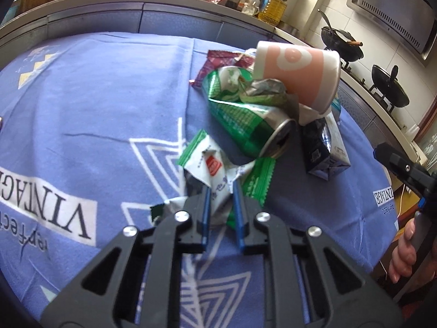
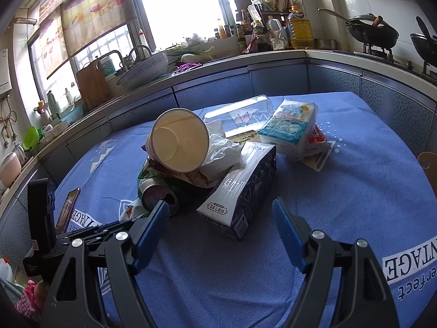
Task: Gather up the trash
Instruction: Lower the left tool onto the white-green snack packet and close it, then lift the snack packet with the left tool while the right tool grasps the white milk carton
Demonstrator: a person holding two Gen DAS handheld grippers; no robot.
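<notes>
A pile of trash lies on the blue tablecloth (image 1: 82, 109). My left gripper (image 1: 221, 188) is shut on a white and green snack wrapper (image 1: 210, 164). Behind it lie a crushed green can (image 1: 245, 120), a pink paper cup (image 1: 297, 71) on its side, a dark red wrapper (image 1: 218, 63) and a dark milk carton (image 1: 325, 147). My right gripper (image 2: 220, 210) is open and empty, just in front of the milk carton (image 2: 245, 186). The cup (image 2: 179, 143), can (image 2: 158, 194) and crumpled white tissue (image 2: 224, 153) lie beyond it.
A tissue pack (image 2: 289, 128) and a clear glass (image 2: 245, 112) lie at the table's far side. A phone (image 2: 68, 207) lies at its left edge. The kitchen counter (image 2: 218, 63) with bottles, a basin and woks (image 2: 374, 31) runs behind.
</notes>
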